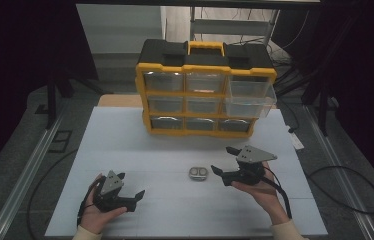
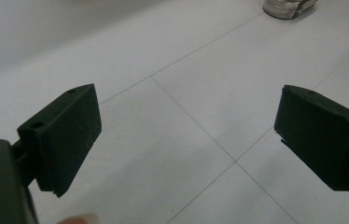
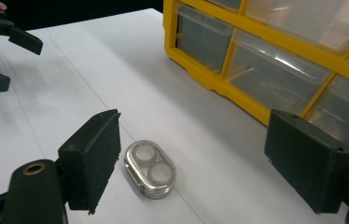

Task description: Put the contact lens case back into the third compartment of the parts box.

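A small silver case (image 1: 198,173) with two round windows lies flat on the white table (image 1: 125,145), in front of a yellow and black drawer organizer (image 1: 205,95). My right gripper (image 1: 222,160) is open just right of the case, held in a hand. In the right gripper view the case (image 3: 150,169) lies between the spread jaws, nearer the left finger (image 3: 93,158), untouched. My left gripper (image 1: 131,185) is open and empty at the front left, well apart from the case. In the left gripper view the case (image 2: 287,7) sits far off at the top edge.
The organizer's clear drawers (image 3: 200,37) are shut, except the upper right one (image 1: 250,97), which is pulled out. The other hand's open gripper (image 3: 21,65) shows far left in the right gripper view. Cables (image 1: 345,190) lie on the floor to the right.
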A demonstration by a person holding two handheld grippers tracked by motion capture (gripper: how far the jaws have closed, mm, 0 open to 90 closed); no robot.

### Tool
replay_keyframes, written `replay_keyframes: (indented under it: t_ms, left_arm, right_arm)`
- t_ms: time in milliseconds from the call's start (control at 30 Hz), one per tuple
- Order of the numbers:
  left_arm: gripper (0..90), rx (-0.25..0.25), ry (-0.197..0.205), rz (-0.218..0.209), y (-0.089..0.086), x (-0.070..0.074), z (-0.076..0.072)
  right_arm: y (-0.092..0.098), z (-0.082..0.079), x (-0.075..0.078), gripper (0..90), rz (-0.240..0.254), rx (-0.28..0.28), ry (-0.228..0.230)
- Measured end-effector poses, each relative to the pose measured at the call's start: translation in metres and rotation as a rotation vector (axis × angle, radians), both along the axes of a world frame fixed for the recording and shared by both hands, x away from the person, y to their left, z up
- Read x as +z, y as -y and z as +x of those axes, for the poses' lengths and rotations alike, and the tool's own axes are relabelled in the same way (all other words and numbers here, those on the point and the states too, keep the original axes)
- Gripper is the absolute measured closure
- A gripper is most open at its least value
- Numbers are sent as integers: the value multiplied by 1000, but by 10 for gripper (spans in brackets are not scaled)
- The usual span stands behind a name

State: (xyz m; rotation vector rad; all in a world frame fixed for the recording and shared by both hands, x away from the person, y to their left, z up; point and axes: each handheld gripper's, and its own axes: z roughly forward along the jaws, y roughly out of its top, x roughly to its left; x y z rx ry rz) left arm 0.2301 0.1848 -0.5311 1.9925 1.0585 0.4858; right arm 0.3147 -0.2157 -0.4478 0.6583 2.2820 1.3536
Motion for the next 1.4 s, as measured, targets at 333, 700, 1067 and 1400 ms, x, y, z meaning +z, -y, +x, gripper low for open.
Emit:
replay_keyframes:
  t_ms: [333,700,1067,1400]
  left_arm:
    - [78,4,-6,7,-1,0,1]
    - [79,7,-4,3,1,-1,-3]
    - [79,4,-4,25,5,-3,-1]
    - [80,21,-1,21,-1,-2,-1]
  right_arm:
    - [-6,7,-6,183,-21,24,-22]
    - [-20,11,-10,190,-92,60,-31]
    - [-35,26,-20,187,-190,149,-69]
    - [-52,26,-16,186,-237,200,-68]
